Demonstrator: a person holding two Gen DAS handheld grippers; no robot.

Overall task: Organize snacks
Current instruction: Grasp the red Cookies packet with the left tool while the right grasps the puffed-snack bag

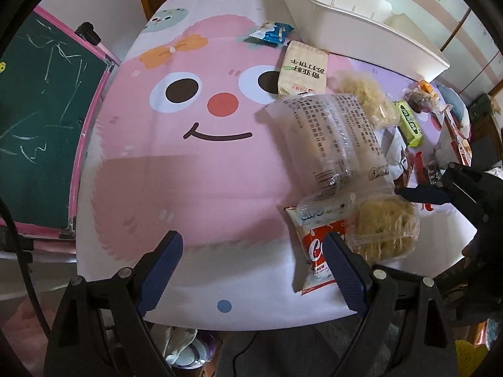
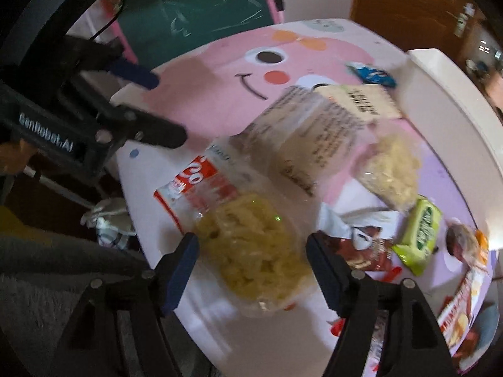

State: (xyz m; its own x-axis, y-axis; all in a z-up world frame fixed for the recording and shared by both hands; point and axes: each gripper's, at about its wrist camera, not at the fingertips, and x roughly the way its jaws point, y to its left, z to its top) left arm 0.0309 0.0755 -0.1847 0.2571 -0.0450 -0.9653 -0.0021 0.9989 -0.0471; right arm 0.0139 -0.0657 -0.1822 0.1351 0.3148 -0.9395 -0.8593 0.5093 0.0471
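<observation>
Right claw (image 2: 253, 270) open, yellow clear-wrapped noodle snack (image 2: 251, 251)

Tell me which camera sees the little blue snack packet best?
The left wrist view. There the blue snack packet lies sharp and well lit beside the white bin. In the right wrist view, the packet is a small, blurry smear far away.

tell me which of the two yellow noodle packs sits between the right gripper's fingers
The near noodle pack, overlapping the red and white packet, lies between the open right gripper. The far pack lies beside the white bin.
</observation>
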